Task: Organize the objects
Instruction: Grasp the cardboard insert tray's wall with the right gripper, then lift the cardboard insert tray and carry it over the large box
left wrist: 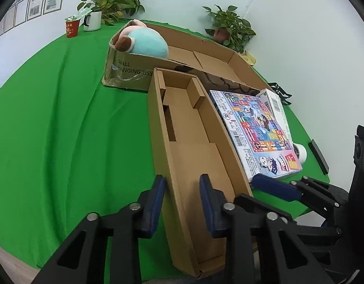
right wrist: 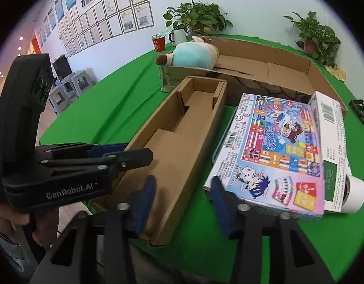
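You're barely getting started w/ the sorting. Going left to right: the plush toy (left wrist: 144, 41) is already sitting in the far-left corner of the big carton (left wrist: 219, 47), rest of it bare. Your left gripper (left wrist: 183, 184) is straddling the near left wall of the long narrow box (left wrist: 182, 118), jaws narrowed; can't tell if pads are pressing yet. Your right gripper (right wrist: 183, 189) is straddling that box's right wall, likewise narrowed, grip unclear. The board game box (right wrist: 279, 149), white carton (right wrist: 328, 127) and tape roll (right wrist: 354, 196) are still lying loose on the green cloth (left wrist: 63, 118), right of the narrow box.
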`<state>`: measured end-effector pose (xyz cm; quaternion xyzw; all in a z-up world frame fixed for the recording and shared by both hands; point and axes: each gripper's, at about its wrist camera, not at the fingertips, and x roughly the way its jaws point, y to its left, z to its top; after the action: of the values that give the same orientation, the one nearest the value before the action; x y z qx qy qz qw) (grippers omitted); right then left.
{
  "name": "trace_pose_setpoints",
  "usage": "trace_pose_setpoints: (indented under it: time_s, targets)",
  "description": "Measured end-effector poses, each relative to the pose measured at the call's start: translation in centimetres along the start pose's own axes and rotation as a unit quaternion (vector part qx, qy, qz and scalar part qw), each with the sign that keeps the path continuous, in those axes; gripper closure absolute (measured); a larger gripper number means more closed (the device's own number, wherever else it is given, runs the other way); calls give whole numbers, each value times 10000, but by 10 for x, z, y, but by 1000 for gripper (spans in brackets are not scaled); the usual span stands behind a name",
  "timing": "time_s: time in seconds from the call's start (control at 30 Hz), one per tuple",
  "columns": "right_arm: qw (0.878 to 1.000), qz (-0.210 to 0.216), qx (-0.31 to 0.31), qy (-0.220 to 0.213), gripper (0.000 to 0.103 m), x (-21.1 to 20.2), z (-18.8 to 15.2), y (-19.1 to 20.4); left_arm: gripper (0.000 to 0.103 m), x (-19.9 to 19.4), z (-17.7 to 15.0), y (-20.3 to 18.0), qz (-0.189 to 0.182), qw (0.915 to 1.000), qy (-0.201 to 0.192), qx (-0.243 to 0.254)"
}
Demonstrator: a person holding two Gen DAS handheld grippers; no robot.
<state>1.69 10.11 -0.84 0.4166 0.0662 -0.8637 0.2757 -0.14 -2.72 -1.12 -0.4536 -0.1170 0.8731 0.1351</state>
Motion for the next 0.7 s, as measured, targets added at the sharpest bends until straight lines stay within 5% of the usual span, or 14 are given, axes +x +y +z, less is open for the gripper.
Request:
trace_pose_setpoints:
  time_s: [0.1,0.7]
  targets:
    - [9999,3,6,170,85,7,-2,4,87,-2,-3,-1,171,9998,3,62]
    - [9997,-39,141,190,87,8,-12,8,90,-19,-21,1,374,9992,-86,149]
